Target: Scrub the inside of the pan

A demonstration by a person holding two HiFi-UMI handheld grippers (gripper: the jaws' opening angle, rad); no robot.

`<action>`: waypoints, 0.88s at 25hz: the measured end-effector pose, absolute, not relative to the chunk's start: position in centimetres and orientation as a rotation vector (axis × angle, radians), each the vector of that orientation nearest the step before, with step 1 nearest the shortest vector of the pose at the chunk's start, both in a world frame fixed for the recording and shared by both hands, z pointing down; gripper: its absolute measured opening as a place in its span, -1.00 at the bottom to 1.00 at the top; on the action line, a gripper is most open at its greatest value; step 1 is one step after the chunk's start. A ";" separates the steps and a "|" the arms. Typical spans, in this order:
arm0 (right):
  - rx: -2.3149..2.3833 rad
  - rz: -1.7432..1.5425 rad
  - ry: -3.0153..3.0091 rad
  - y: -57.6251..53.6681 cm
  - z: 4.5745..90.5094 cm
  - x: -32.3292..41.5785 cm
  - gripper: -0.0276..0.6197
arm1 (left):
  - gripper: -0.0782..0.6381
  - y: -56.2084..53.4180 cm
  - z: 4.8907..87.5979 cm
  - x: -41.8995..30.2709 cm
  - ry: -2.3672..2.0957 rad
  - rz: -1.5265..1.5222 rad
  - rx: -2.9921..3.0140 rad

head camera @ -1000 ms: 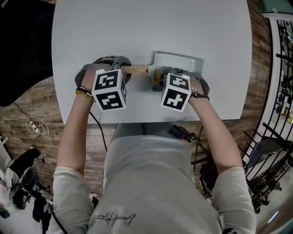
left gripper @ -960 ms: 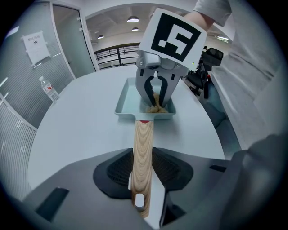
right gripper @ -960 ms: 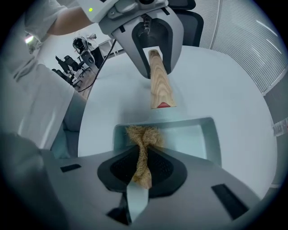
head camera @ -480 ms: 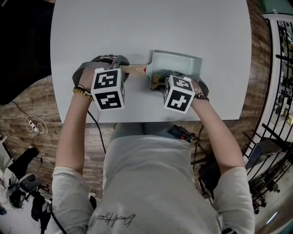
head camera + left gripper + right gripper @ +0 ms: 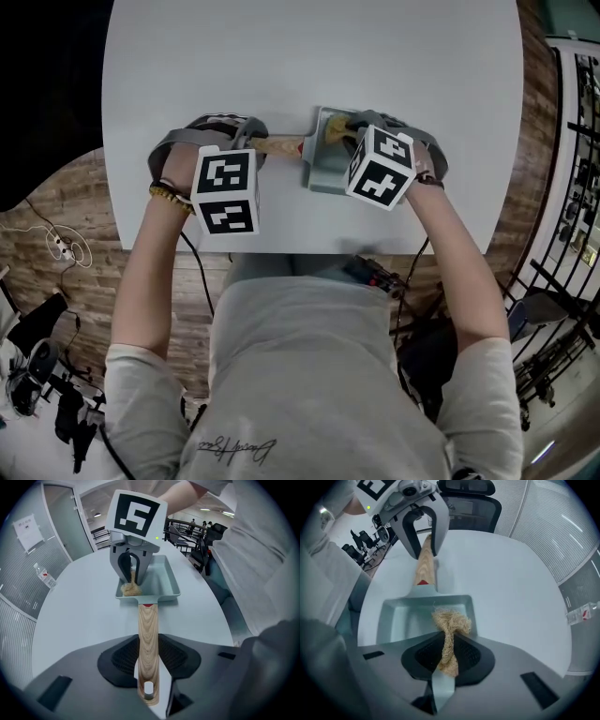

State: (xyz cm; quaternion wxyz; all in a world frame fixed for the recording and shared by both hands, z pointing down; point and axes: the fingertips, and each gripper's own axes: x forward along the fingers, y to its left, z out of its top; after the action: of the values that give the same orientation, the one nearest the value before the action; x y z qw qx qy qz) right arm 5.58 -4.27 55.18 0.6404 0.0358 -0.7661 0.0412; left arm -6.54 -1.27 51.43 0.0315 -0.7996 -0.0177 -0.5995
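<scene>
A pale teal rectangular pan point(image 5: 322, 171) lies on the grey table point(image 5: 394, 56), its wooden handle point(image 5: 278, 145) pointing left. My left gripper point(image 5: 255, 142) is shut on that handle point(image 5: 147, 644), and the pan point(image 5: 164, 581) stretches away beyond it. My right gripper point(image 5: 341, 133) points down into the pan and is shut on a tan fibre scrubber point(image 5: 450, 625). The scrubber point(image 5: 131, 588) rests on the pan floor point(image 5: 401, 618) in the far corner beside the handle end. The right gripper's marker cube hides much of the pan in the head view.
A water bottle point(image 5: 44, 576) lies on the table, off to the pan's side. An office chair point(image 5: 466, 494) stands past the table. The table's near edge point(image 5: 309, 251) runs just below both hands, and wood floor surrounds it.
The right gripper has carried the scrubber across the pan, from its near side to the far side. The left gripper and the pan have stayed where they were.
</scene>
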 end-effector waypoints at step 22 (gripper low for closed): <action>0.036 0.031 -1.705 -0.1 55.6 5.2 -0.70 | -0.40 -2.0 52.0 -6.9 0.008 -1.876 -2.468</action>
State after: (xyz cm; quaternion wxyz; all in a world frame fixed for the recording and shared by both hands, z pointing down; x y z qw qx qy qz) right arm 5.23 -0.11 55.64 0.6580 0.0160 -0.7527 0.0135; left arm -6.88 -1.98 52.02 0.0209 -0.7958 0.0026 -0.6051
